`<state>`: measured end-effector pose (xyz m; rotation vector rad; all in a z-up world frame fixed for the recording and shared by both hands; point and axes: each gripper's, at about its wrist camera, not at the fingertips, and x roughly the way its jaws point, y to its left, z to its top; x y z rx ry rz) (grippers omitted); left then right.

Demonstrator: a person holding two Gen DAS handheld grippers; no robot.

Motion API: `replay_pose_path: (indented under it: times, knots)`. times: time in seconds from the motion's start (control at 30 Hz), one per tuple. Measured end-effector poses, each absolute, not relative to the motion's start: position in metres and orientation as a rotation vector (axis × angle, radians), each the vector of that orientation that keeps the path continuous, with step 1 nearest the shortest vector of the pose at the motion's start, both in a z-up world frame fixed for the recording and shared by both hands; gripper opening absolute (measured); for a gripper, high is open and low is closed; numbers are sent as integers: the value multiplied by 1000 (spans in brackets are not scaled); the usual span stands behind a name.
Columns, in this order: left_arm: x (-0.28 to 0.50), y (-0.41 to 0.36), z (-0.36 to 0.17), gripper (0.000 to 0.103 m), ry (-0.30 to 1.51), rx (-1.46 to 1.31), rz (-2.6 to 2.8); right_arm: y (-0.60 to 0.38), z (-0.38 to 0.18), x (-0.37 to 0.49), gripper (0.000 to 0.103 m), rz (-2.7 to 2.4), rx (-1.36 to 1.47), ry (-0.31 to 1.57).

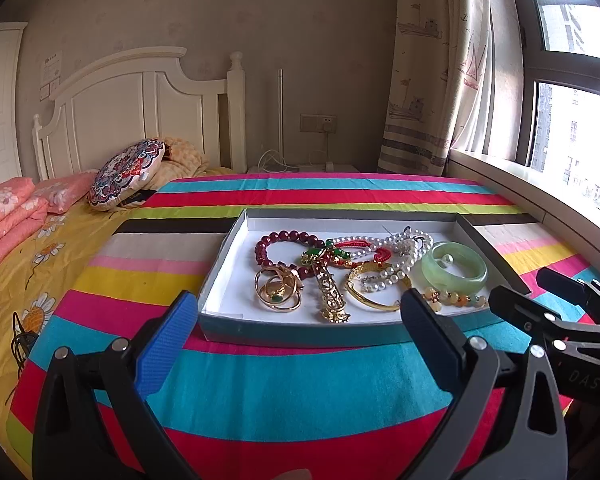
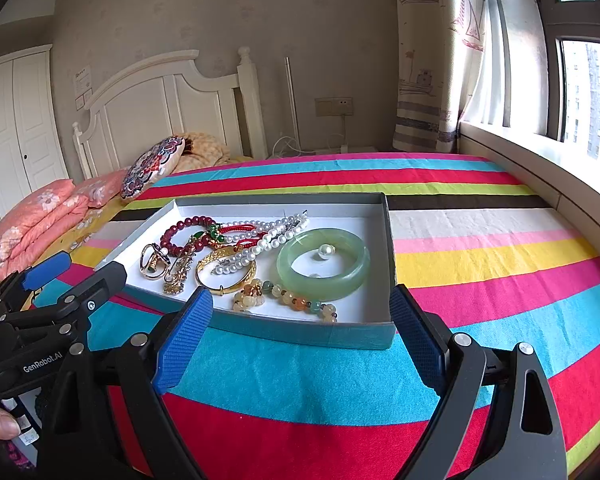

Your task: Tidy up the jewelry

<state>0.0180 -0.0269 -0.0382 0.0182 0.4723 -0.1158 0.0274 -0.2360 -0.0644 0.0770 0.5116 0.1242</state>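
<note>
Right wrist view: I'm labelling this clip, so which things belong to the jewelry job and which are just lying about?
Job: shallow box, green bangle, pearl strand, gold bangle, dark red bead bracelet.
Lying about: round patterned cushion, pink quilt, curtain.

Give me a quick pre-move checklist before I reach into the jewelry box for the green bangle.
1. Left tool open and empty: ok.
2. Right tool open and empty: ok.
3. Both tools short of the box, at its near wall: ok.
4. Green bangle lying flat, free of the tangle: ok, but a loose pearl sits inside its ring.
5. Beaded bracelet clear of the bangle: cannot tell, it lies right against the near side.
6. Pearl strand, red cord and gold pieces separated: not ok, they overlap in a heap.
</note>
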Motion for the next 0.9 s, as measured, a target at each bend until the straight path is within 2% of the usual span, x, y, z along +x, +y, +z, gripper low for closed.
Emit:
replay_pose_path:
  times: [0.9]
  knots:
    - [18,-28,-38,101,465,4,-115,-235,-66,29,86,130,78,517]
